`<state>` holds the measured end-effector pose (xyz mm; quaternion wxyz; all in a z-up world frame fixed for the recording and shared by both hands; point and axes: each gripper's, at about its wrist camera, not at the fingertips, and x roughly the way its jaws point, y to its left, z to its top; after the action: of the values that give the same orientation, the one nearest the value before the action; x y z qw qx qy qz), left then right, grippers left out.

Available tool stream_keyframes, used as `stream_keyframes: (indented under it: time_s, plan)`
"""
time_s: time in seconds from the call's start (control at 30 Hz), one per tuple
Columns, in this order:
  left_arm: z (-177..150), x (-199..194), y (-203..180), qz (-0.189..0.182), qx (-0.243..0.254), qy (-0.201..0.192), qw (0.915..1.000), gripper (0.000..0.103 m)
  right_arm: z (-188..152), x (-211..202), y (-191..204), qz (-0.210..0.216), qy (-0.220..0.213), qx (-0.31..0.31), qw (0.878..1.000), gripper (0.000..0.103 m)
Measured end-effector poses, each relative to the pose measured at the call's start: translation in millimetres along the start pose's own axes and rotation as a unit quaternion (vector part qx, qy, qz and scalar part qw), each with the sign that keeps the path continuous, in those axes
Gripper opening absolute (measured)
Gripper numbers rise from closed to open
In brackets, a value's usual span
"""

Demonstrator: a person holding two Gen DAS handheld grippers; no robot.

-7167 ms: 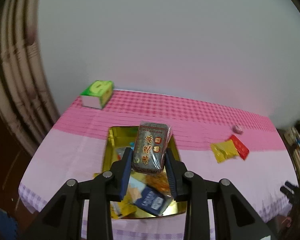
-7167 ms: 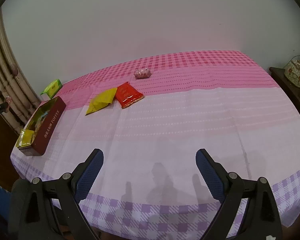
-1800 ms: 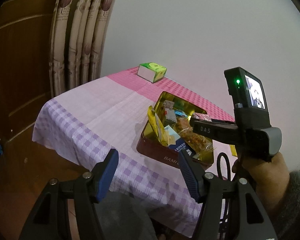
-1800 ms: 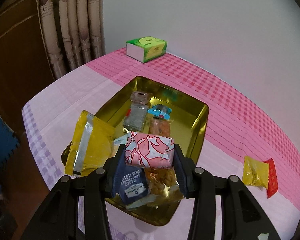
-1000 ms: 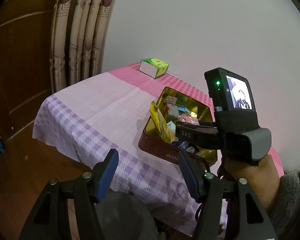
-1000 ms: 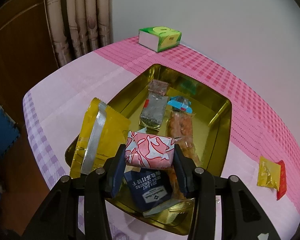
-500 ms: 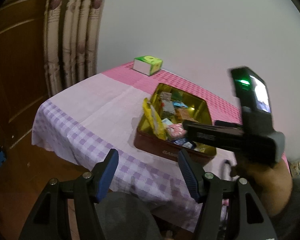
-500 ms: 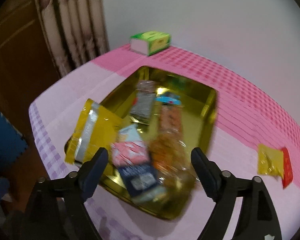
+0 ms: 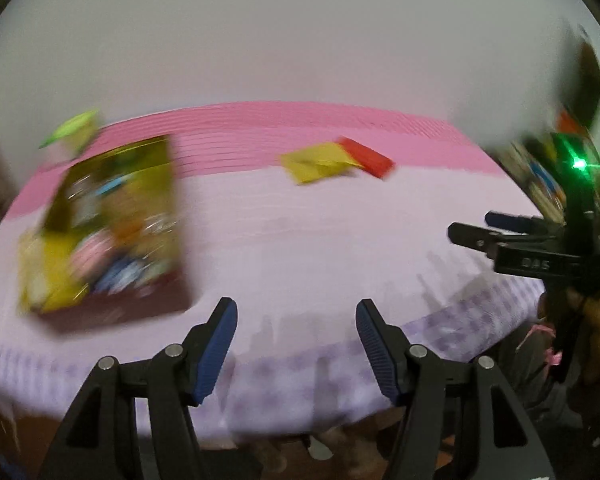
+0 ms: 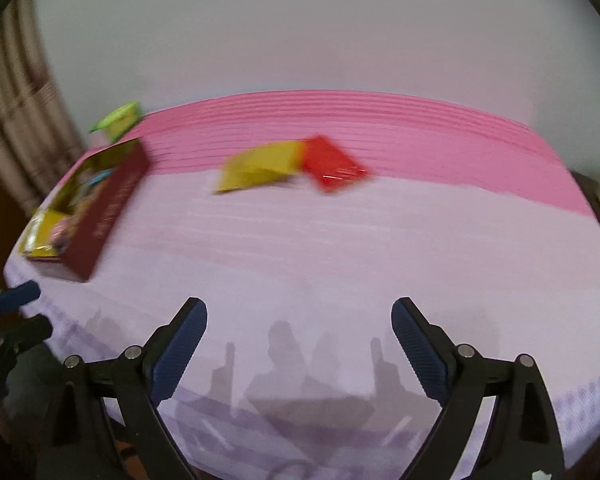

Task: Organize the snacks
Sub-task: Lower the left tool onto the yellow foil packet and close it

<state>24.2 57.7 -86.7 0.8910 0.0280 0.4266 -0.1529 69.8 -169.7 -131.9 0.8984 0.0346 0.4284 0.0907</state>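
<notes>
A red tin (image 9: pixel 112 312) (image 10: pixel 108 208) with a gold inside holds several snack packets, the pink-and-white one among them, at the table's left. A yellow packet (image 9: pixel 314 162) (image 10: pixel 260 166) and a red packet (image 9: pixel 366 156) (image 10: pixel 332 164) lie side by side on the pink cloth farther back. My left gripper (image 9: pixel 296 332) is open above the table's near edge, nothing between its pads. My right gripper (image 10: pixel 298 338) is open and its jaws are still opening, empty, over the pale cloth; it also shows at the right in the left wrist view (image 9: pixel 496 228). Both views are blurred.
A green box (image 9: pixel 72 128) (image 10: pixel 118 120) sits at the far left corner. Curtains (image 10: pixel 16 112) hang left of the table. Cluttered shelves (image 9: pixel 540 168) stand at the right. A person's hand (image 9: pixel 596 320) holds the right gripper. A pale wall lies behind.
The right gripper let the pink-and-white packet go into the tin and opened wide. Both grippers swung right, away from the tin, and now face the yellow and red packets.
</notes>
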Motion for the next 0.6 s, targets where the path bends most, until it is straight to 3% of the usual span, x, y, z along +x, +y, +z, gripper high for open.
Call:
stream_keyframes:
  time_s: [0.13,0.23,0.43,0.6]
  plan:
    - [36,39,-27,-0.012,0.066,0.025,0.9975,0.063,-7,-10,-38,-0.022,-0.012,0.023,0.999,0.093]
    - [68,68,-36,0.007,0.087,0.039,0.9954,0.063,2,-14,-53,-0.006,-0.017,0.05,0.999,0.093]
    - [121,111,-29,0.023,0.042,0.046,0.9978,0.063,19,-27,-64,-0.025,-0.025,0.033,0.999,0.096]
    - [147,151,-30,0.031,0.018,0.078,0.9963,0.063,26,-40,-82,-0.014,-0.028,0.055,0.998,0.097]
